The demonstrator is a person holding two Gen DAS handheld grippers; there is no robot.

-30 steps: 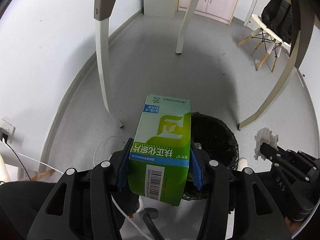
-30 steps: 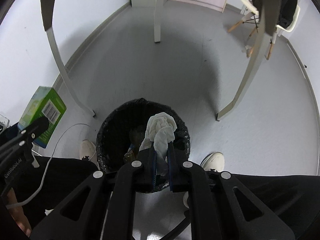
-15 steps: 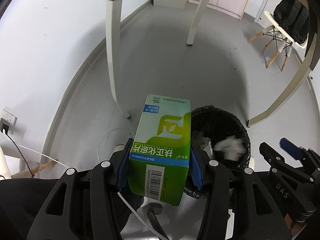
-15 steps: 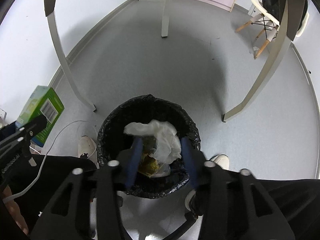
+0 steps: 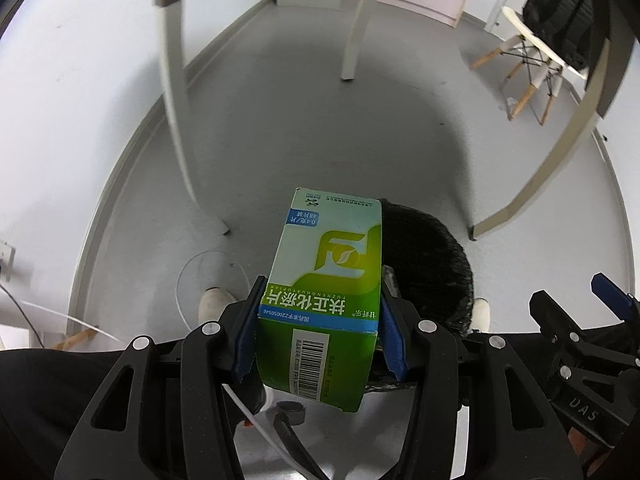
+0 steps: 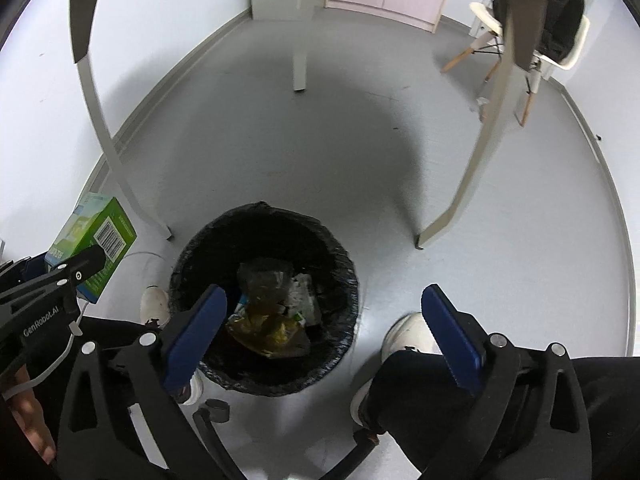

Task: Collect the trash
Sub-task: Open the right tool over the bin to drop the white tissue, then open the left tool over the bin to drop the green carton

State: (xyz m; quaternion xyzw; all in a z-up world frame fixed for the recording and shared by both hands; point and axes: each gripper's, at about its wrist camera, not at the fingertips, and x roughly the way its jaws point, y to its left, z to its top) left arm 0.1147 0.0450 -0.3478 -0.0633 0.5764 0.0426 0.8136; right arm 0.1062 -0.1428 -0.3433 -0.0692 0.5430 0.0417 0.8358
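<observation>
Now left gripper (image 5: 320,332) jaws pinching green box (image 5: 328,276), bin (image 6: 264,300) beyond and right of jaws. Right gripper (image 6: 324,320) jaws just spreading wide, nothing between. Risk: release early, box lands beside bin rim.

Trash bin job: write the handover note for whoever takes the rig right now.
Left gripper: fingers shut on the green box, held above the floor just beside the black-lined trash bin, not yet over its opening.
Right gripper: its fingers have just been opening and now stand wide and empty above the bin.
Done: the white tissue the right gripper held a second ago is out of its fingers; it dropped towards the bin, where wrappers and other rubbish lie.
Left: bring the green box over the bin and release it, then check for further trash.
</observation>
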